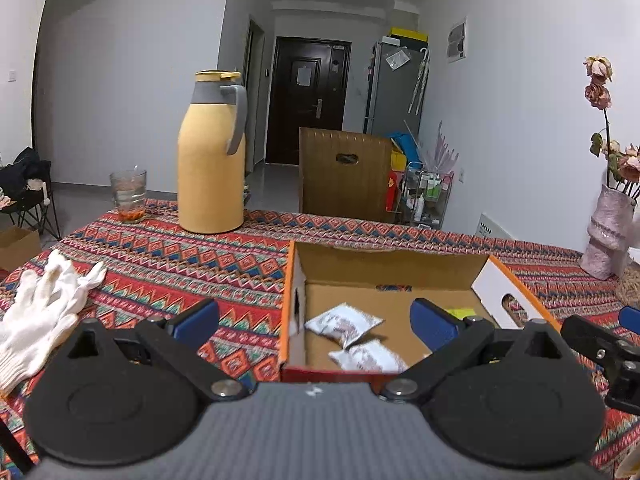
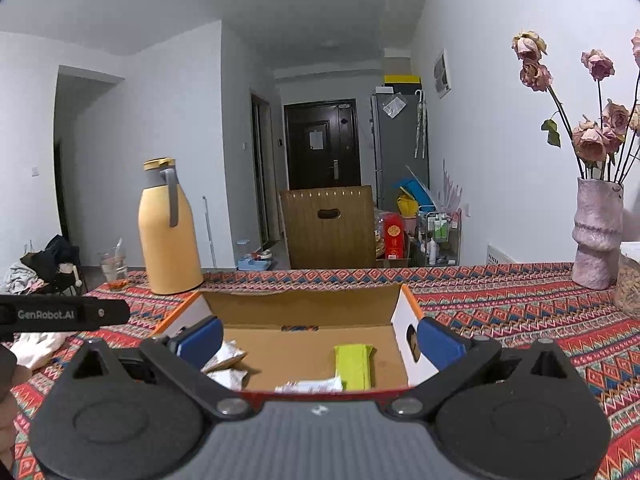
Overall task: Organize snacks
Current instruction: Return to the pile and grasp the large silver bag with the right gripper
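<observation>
1. Your left gripper [image 1: 316,322] is spread wide and empty, its blue padded fingers straddling the near left wall of the cardboard box [image 1: 384,258].
2. Your right gripper [image 2: 320,340] is likewise released, holding nothing.
3. Inside the box lie two crinkled white pouches [image 1: 344,322] at left and a flat lime-green packet [image 2: 354,364] at right.
4. A knitted white glove [image 1: 44,312] lies on the zigzag-woven tablecloth [image 1: 180,256]; a smooth yellow jug [image 1: 212,156] stands far left.

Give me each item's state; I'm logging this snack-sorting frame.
left gripper: open, empty
right gripper: open, empty
cardboard box: open, flaps up
white snack packets: lying in box
green snack packet: lying flat in box
yellow thermos: upright, lid on
white glove: lying on tablecloth
</observation>
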`<state>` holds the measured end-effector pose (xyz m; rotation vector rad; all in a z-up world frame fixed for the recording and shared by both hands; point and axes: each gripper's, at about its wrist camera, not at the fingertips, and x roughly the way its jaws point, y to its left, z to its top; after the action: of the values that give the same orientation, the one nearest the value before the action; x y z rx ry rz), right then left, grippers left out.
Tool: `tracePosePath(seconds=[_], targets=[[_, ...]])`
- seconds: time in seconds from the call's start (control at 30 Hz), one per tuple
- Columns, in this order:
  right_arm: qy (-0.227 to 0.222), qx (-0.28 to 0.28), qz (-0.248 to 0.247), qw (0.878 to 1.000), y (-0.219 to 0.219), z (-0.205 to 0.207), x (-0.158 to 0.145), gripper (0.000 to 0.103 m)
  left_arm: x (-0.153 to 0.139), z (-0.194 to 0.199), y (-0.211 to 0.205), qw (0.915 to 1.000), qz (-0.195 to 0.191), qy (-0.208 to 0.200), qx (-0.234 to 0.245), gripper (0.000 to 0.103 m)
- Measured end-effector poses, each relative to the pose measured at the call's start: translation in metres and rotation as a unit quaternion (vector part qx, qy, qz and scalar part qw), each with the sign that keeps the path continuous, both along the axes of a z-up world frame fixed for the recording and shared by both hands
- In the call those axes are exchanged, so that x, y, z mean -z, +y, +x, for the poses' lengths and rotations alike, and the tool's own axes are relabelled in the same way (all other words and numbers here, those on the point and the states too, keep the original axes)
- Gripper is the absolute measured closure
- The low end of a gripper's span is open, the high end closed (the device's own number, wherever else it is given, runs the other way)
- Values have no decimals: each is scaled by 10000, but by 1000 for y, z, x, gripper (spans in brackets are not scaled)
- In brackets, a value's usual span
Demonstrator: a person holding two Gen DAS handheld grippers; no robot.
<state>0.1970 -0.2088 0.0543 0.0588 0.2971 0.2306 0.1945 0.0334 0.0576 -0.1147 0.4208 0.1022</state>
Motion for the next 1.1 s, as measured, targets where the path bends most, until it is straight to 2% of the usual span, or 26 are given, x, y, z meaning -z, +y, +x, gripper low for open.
tracePosePath(seconds=[0.4,0.63,0.73,1.1], targets=[[246,34,-3,9997,-7,-55,16,0,18,-56,18,9997,161,165,-71,0],[565,51,-37,9984,-15,-80,35,0,36,-86,28,9991,307,262,-126,0],[700,71,-87,9975,-18,-88,43,0,45,-96,32,9990,253,354,-114,0],[826,74,-100,9965,-21,-97,54,0,57,-105,30,9983,248,518,11,0]])
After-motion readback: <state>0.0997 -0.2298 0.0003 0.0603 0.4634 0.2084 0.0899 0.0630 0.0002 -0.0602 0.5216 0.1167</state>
